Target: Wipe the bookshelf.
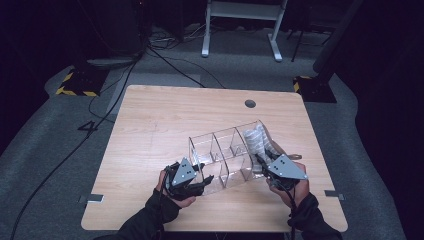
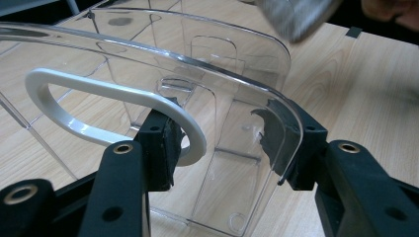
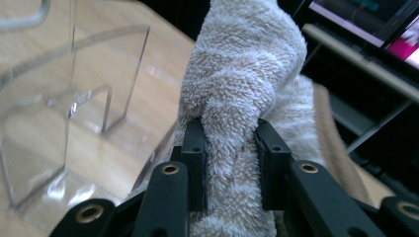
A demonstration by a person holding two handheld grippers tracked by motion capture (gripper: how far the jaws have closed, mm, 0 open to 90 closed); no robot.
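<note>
High view: the wooden surface carries a clear organizer near its front edge, between the person's two hands. The organizer is split into several compartments and sits at an angle to the surface's edges.

At the organizer's right end a grey fluffy towel stands rolled, its lower part at the end compartment. The right tongs are closed on this towel; in the right gripper view the two black jaws press into the pile of the towel from both sides, and the organizer's clear walls show to the left of it.

The left tongs meet the organizer's near left end. In the left gripper view the jaws stand on either side of the organizer's curved end wall, pads pressed against the plastic, gripping it. A white handle loop lies just above the left jaw, touching it.
</note>
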